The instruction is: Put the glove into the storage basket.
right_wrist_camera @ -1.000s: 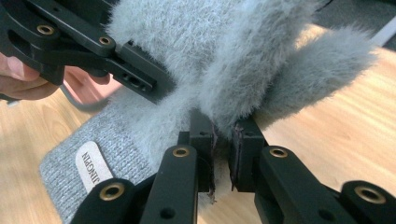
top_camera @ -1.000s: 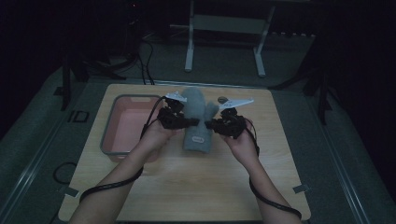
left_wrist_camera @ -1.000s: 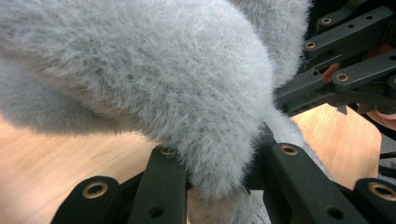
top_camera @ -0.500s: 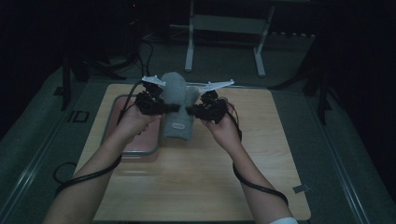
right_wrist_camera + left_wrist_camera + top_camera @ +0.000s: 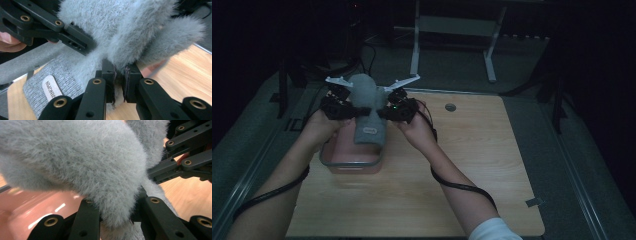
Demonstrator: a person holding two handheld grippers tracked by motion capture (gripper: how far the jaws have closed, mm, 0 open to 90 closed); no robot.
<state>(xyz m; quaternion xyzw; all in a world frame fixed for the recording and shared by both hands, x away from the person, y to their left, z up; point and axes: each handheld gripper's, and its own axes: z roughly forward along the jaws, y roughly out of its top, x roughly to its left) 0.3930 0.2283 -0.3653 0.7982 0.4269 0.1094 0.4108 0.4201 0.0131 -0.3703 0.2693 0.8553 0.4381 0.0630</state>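
Left gripper [image 5: 343, 107] and right gripper [image 5: 393, 109] each pinch the fuzzy grey knit hat [image 5: 367, 112], suspended left of frame centre above the pink tray [image 5: 347, 162] on the wooden table [image 5: 472, 165].

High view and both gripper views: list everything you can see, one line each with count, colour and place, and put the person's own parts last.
Fuzzy knit hat: 1, grey with a pale label, held up between both grippers above the tray's far end.
Tray: 1, pinkish with a grey rim, on the table's left part.
Table: 1, light wood top, centre of the high view.
Round hole or plug: 1, grey, near the table's far edge.
Metal stand: 1, pale grey, on the floor beyond the table.
Left gripper: 1, black, shut on the hat's fuzzy cuff.
Right gripper: 1, black, shut on the hat's cuff from the other side.
Hands: 2, left hand, right hand.
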